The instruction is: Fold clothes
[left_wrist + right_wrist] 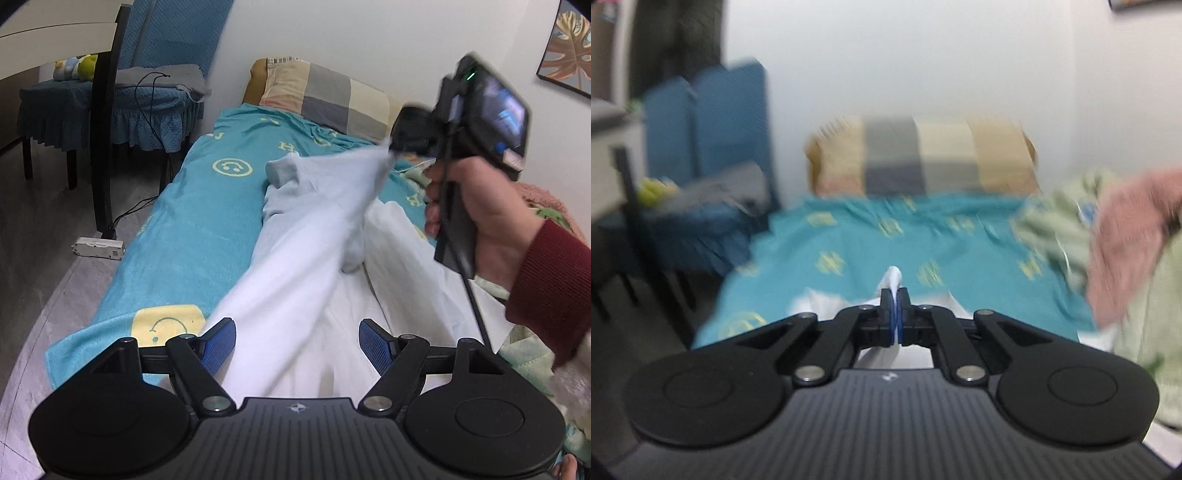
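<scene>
Teal bedspread [192, 221] underlies white garment [295, 295] (checked pillow [332, 99] beyond).

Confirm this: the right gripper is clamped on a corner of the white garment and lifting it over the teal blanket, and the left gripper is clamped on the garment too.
Not quite. The left gripper is open: in the left wrist view its jaws stand wide apart, gripping nothing, with the white garment lying between them. The rest holds: the right gripper is clamped on a corner of the garment, lifting it over the teal blanket.

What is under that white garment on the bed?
Under the white garment lies a teal blanket with yellow smiley faces, visible beside it. Whatever sits directly beneath the cloth is covered.
</scene>
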`<act>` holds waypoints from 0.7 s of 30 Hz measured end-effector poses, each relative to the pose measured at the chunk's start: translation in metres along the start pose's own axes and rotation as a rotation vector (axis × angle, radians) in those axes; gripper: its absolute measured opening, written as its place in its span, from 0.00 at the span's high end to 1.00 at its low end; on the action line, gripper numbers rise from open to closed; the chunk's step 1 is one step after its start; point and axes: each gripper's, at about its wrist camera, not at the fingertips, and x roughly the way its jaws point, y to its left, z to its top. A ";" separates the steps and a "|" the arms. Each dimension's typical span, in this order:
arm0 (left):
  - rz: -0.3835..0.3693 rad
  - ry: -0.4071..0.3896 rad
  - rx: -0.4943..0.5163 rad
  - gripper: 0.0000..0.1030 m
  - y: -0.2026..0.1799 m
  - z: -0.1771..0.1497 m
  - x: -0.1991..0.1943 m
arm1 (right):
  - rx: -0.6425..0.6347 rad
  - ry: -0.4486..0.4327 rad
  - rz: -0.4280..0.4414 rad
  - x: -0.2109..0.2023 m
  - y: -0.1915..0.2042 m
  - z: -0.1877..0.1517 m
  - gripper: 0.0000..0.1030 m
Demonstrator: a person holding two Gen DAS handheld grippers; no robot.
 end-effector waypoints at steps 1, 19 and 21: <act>0.006 0.007 0.004 0.26 0.000 -0.001 0.002 | 0.012 0.018 0.023 0.009 -0.004 -0.006 0.96; 0.056 0.063 -0.024 0.26 0.001 -0.005 0.020 | 0.298 0.170 0.394 -0.015 -0.087 -0.071 0.47; 0.063 0.065 -0.032 0.26 0.002 -0.005 0.020 | 0.200 0.233 0.405 -0.021 -0.078 -0.081 0.47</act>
